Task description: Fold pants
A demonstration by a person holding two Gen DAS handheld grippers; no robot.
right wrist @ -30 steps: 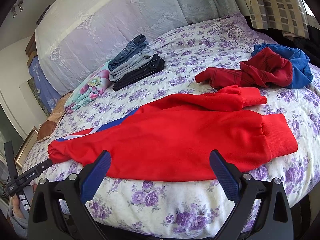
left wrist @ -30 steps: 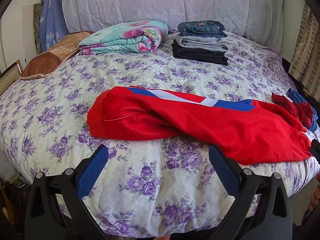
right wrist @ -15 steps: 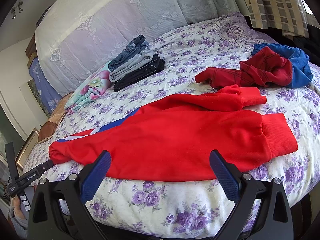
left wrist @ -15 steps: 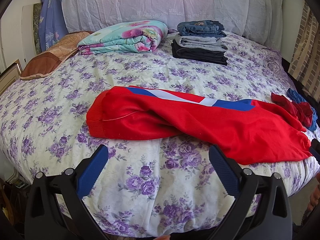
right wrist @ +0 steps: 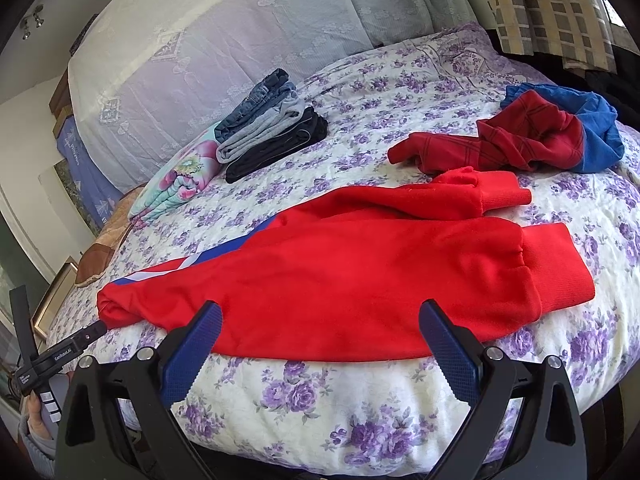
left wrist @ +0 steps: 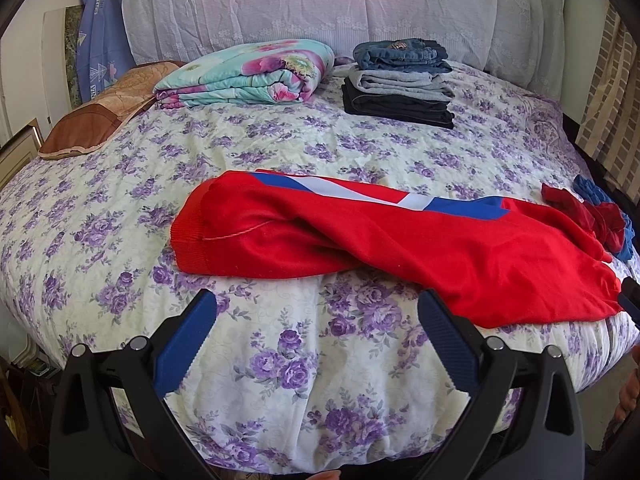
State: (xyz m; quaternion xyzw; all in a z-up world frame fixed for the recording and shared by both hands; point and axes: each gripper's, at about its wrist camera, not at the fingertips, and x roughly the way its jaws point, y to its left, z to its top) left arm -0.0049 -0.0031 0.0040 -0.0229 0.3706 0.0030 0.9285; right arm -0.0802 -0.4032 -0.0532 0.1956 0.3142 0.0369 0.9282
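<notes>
left gripper is hovering at the near bed edge, blue-padded fingers standing wide apart, gripping nothing. right gripper is doing likewise, wide and empty, just short of the cloth. bright red fleece pants with a blue-and-white side stripe are lying flat across the purple-flowered quilted bedspread, waistband left, cuffs right. a crumpled red-and-blue garment is sitting beyond the cuffs. a stack of folded jeans and dark trousers is resting near the headboard beside a folded floral blanket.

Home bedroom: floral-quilted bed, folded blanket
</notes>
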